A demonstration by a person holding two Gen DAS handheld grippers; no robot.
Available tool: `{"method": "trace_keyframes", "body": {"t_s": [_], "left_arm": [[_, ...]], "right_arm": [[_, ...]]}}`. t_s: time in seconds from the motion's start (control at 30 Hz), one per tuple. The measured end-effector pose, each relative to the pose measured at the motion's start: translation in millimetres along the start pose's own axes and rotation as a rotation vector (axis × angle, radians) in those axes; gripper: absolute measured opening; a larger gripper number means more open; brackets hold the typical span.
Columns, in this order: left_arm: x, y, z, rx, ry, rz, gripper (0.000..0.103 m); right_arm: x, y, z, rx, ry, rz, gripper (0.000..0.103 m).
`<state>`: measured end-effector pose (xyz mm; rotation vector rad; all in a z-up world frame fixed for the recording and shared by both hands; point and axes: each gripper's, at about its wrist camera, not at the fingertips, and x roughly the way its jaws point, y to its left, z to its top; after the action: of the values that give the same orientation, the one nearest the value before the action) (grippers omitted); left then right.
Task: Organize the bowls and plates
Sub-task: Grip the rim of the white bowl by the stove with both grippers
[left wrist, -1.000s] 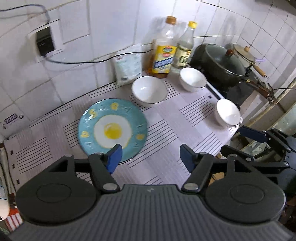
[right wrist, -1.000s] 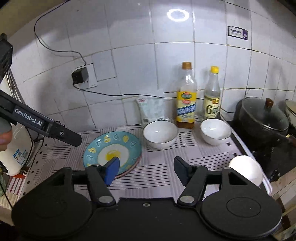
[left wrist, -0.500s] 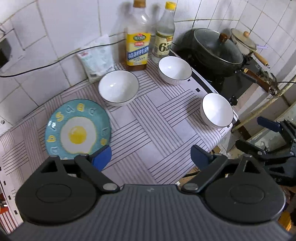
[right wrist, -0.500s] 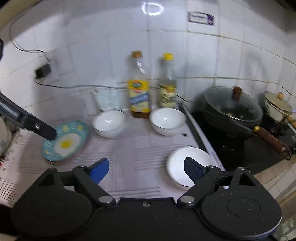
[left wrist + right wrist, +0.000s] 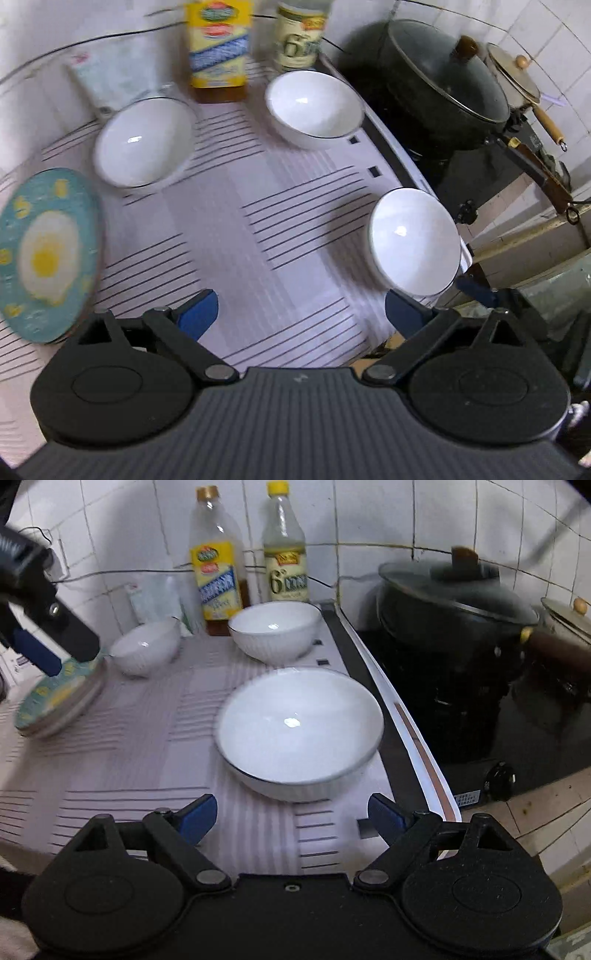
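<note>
White tiled wall [image 5: 369,513] behind a striped-cloth counter [image 5: 140,746], beside a black stove [image 5: 517,738].

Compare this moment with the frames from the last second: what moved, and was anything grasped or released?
Both grippers swung rightward. The right gripper closed in on the nearest bowl, which now sits just ahead of its open fingers. The left gripper, also open, left the plate off to its left. Nothing was grasped or released. The plate, three bowls, bottles and pot stayed put.
</note>
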<state>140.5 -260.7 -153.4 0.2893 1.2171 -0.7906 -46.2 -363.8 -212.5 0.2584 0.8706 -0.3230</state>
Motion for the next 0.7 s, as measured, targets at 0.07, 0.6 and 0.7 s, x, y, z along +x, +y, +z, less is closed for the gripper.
{"method": "trace_keyframes", "body": {"t_s": [0.07, 0.6, 0.7], "left_arm": [[15, -9, 1, 0.000, -0.009, -0.007, 0.098], [104, -47, 5, -0.025, -0.020, -0.109, 0.046], [109, -43, 4, -0.053, -0.003, -0.119, 0.021]], "right_arm": [[9, -7, -5, 0.004, -0.029, -0.002, 0.091], [43, -4, -4, -0.166, -0.128, 0.003, 0.091], [45, -6, -5, -0.159, -0.130, 0.022, 0.090]]}}
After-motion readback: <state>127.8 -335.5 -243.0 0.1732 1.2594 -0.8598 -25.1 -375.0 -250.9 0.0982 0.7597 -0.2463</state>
